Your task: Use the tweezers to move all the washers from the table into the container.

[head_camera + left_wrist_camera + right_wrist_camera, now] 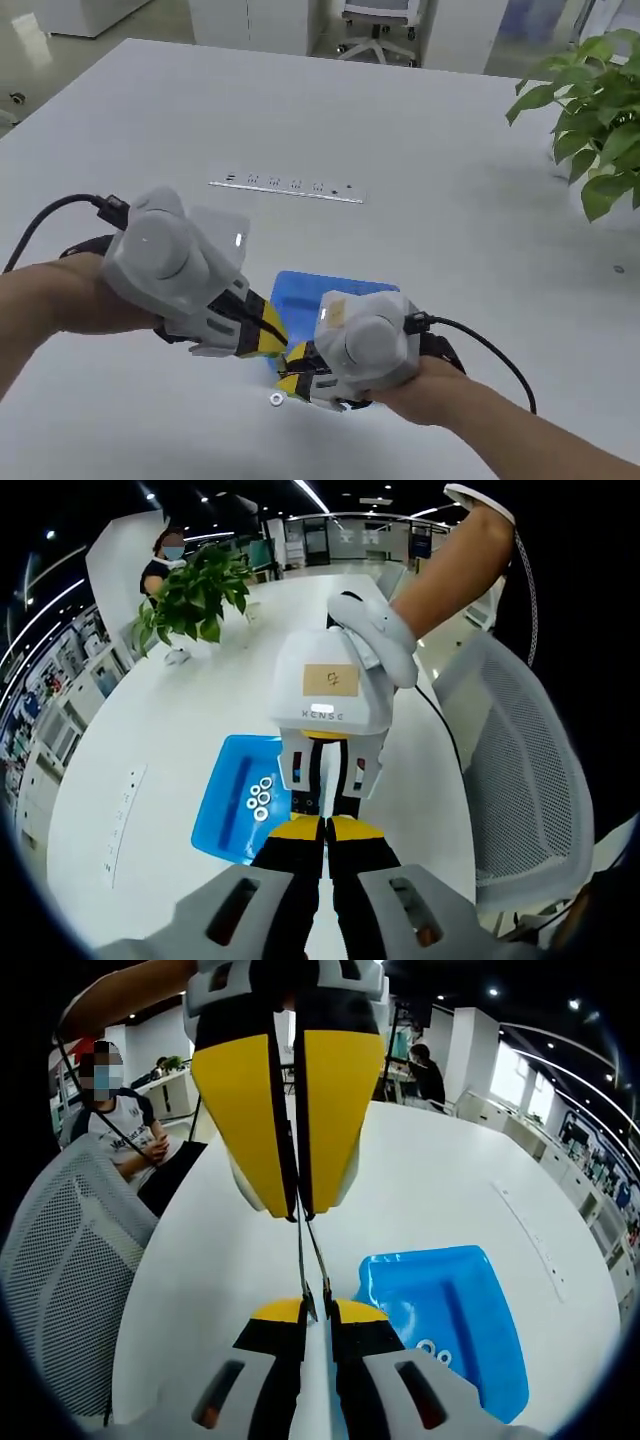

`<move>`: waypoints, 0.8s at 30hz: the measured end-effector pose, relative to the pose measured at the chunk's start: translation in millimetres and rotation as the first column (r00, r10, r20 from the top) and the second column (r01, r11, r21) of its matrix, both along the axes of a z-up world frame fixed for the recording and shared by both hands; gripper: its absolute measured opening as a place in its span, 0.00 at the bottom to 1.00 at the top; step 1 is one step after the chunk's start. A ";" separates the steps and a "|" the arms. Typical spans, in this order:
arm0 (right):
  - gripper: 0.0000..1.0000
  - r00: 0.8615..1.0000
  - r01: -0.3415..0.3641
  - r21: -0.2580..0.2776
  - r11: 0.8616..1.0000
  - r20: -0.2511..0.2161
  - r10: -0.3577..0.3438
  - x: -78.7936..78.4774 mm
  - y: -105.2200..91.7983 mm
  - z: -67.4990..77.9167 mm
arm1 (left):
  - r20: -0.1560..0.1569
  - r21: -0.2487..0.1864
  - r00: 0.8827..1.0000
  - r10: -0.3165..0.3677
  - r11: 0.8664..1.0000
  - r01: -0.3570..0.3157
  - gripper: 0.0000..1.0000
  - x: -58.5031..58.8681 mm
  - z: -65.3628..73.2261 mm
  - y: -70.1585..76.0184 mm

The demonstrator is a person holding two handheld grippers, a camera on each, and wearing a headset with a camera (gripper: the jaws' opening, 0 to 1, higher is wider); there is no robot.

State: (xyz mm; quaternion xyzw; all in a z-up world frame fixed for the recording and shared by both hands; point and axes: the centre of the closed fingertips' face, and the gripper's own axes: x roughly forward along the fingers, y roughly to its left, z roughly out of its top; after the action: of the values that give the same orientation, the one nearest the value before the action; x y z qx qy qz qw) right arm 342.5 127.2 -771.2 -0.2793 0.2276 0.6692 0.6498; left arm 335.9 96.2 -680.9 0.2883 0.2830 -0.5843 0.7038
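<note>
The thin metal tweezers (310, 1260) run between the two grippers, which face each other tip to tip. My right gripper (318, 1312) is shut on their near end. My left gripper (297, 1205), with yellow jaws, is shut on their far end. In the head view the left gripper (262, 332) and the right gripper (296, 368) meet over the near edge of the blue container (300, 290). Several washers (260, 798) lie in the container (225, 815). One washer (276, 399) lies on the white table just in front of the grippers.
A power strip (288, 187) is set into the table behind the container. A potted plant (595, 110) stands at the far right. A mesh chair (520, 780) stands at the table's near side, and a person (120, 1120) sits beyond it.
</note>
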 end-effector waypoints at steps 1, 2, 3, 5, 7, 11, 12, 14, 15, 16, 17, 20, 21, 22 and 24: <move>0.11 1.000 -0.001 0.000 1.000 -0.003 0.001 -1.2 0.2 -1.6 | -0.004 -0.001 1.000 0.000 1.000 0.000 0.04 -1.1 -1.4 0.2; 0.11 1.000 -0.003 0.000 1.000 -0.008 0.003 -2.0 0.5 -3.7 | -0.007 -0.001 1.000 0.001 1.000 -0.001 0.04 -1.8 -3.1 0.6; 0.11 1.000 -0.002 0.001 1.000 -0.012 0.002 -2.5 0.7 -4.8 | -0.010 0.000 1.000 0.001 1.000 -0.001 0.04 -2.3 -4.1 0.9; 0.11 1.000 -0.003 0.003 1.000 -0.020 0.003 -4.1 1.8 -7.1 | -0.016 0.000 1.000 0.002 1.000 -0.002 0.04 -3.3 -6.2 1.6; 0.11 1.000 -0.005 0.003 1.000 -0.026 0.005 -6.1 3.0 -9.2 | -0.022 0.001 1.000 0.004 1.000 -0.004 0.04 -4.3 -8.3 2.7; 0.12 0.999 -0.006 0.006 1.000 -0.034 0.007 -8.1 5.1 -13.4 | -0.029 0.003 1.000 0.008 1.000 -0.008 0.04 -6.1 -11.8 4.4; 0.12 0.999 -0.007 0.006 1.000 -0.037 0.007 -8.7 5.4 -14.2 | -0.032 0.003 0.999 0.009 1.000 -0.009 0.04 -6.5 -12.5 4.8; 0.12 0.999 -0.010 0.007 1.000 -0.041 0.010 -10.1 6.4 -15.6 | -0.035 0.004 0.999 0.012 1.000 -0.012 0.04 -7.5 -14.3 5.9; 0.12 0.999 -0.010 0.007 1.000 -0.042 0.010 -10.4 6.8 -16.2 | -0.038 0.004 0.999 0.014 1.000 -0.014 0.04 -8.0 -15.0 6.2; 0.12 0.999 -0.012 0.007 1.000 -0.046 0.012 -11.8 7.1 -17.1 | -0.040 0.005 0.999 0.014 1.000 -0.014 0.04 -8.4 -15.6 6.6; 0.12 0.999 -0.013 0.007 1.000 -0.049 0.013 -12.5 7.5 -17.8 | -0.042 0.006 0.999 0.015 1.000 -0.014 0.04 -9.1 -16.7 7.0; 0.12 0.998 -0.014 0.007 1.000 -0.055 0.014 -14.0 7.9 -20.1 | -0.047 0.006 0.999 0.018 1.000 -0.018 0.04 -10.2 -18.8 7.6; 0.12 0.998 -0.015 0.006 1.000 -0.056 0.016 -14.4 8.0 -21.0 | -0.048 0.007 0.999 0.019 1.000 -0.018 0.04 -10.4 -19.4 7.5; 0.12 0.998 -0.016 0.006 1.000 -0.057 0.016 -14.3 8.0 -22.0 | -0.048 0.008 0.999 0.019 1.000 -0.019 0.04 -10.3 -20.4 7.7; 0.12 0.998 -0.016 0.006 1.000 -0.061 0.016 -14.3 7.8 -23.5 | -0.049 0.008 0.999 0.021 1.000 -0.021 0.04 -9.8 -22.0 8.1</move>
State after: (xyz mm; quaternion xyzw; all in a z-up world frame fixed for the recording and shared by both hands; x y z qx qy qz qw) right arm 328.3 135.1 -794.7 -0.2589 0.2433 0.6833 0.6378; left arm 326.1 104.3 -703.0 0.2734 0.3055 -0.5827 0.7017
